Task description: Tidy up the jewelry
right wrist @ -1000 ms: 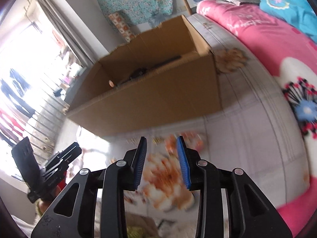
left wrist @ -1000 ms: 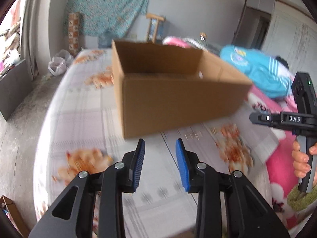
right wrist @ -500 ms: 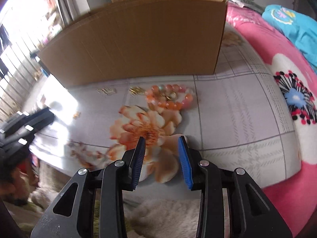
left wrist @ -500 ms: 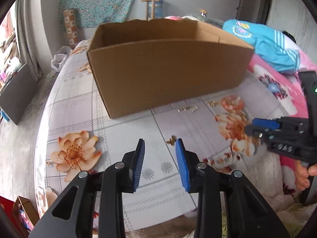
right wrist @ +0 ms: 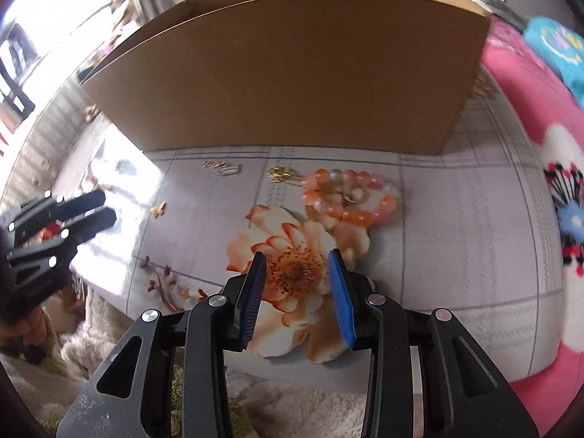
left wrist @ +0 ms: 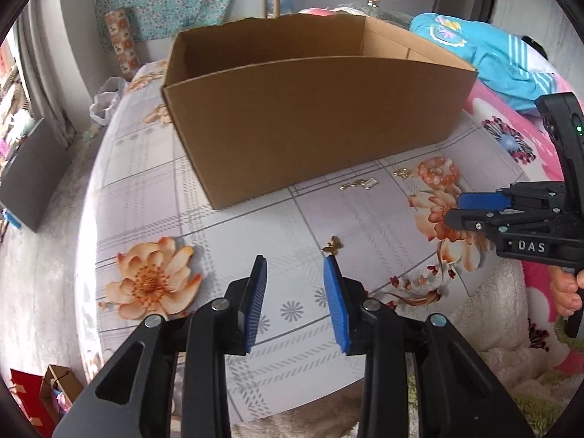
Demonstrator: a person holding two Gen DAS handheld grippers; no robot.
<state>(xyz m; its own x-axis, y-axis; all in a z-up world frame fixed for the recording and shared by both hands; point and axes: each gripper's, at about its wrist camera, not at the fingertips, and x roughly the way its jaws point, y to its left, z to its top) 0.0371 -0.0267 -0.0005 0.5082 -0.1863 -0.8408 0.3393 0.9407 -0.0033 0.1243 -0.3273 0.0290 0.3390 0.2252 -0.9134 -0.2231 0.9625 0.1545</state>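
Note:
Jewelry lies on a flowered cloth in front of a brown cardboard box (left wrist: 314, 116) (right wrist: 292, 73). An orange bead bracelet (right wrist: 350, 197) (left wrist: 440, 175) lies just beyond my right gripper (right wrist: 297, 255), which is open and empty. A gold clasp piece (right wrist: 283, 175) (left wrist: 403, 172) and small gold and silver pieces (right wrist: 222, 168) (left wrist: 359, 183) lie close to the box. A tiny gold butterfly charm (left wrist: 333, 245) (right wrist: 158, 208) sits just past the right fingertip of my left gripper (left wrist: 295, 261), also open and empty.
A pink flowered blanket (right wrist: 540, 189) and a blue garment (left wrist: 485, 58) lie to the right. The cloth's near edge drops to a fluffy rug (right wrist: 292, 412). A white plastic bag (left wrist: 104, 100) sits on the floor at far left.
Both grippers have tilted downward and come nearer the cloth; the jewelry in front of the box is now in view. The jaws have kept the same gap.

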